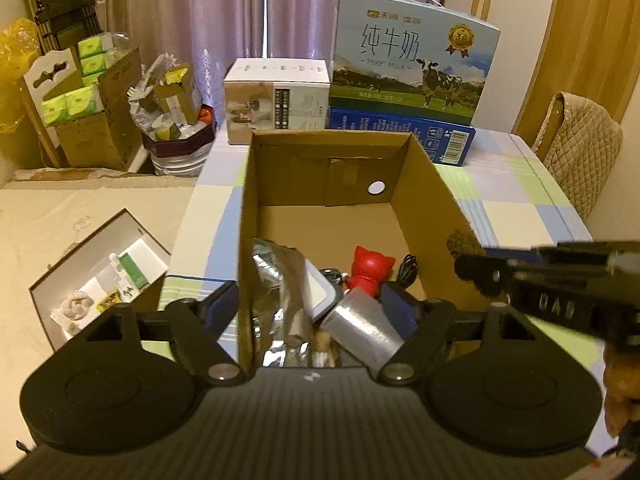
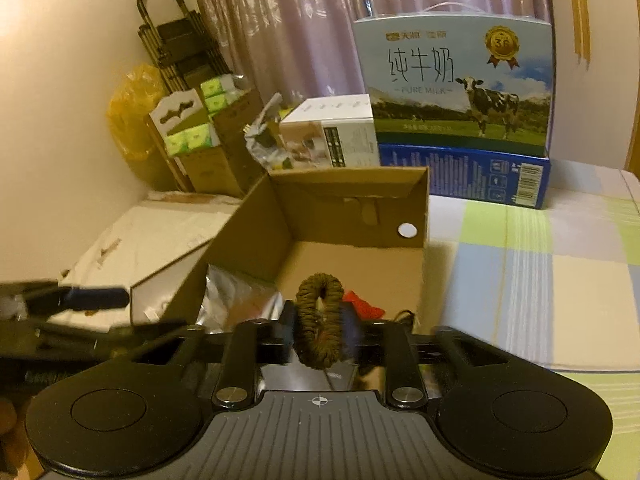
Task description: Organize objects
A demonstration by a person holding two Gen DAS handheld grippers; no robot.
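Left gripper (image 1: 314, 300) over near end of cardboard box (image 1: 424, 184) on counter (image 1: 520, 184), jaws wide apart, straddling box's left wall, gripping nothing. Inside box, below: silver foil bag (image 1: 280, 280), grey tape roll (image 1: 360, 328), red figure (image 1: 370, 270), black cable (image 1: 408, 270).

Right gripper (image 2: 320, 330) above same box; brown hair scrunchie (image 2: 320, 320) between partly parted jaws; cannot tell whether pads grip it.

Step, judged: dropping scrunchie into box. Next: part jaws fully, confirm it falls inside, lift clear.

Left gripper (image 1: 310, 304): black, ribbed grey housing, 2 round discs, silver pivot screws, blue pads. Right gripper (image 2: 320, 330): same build.
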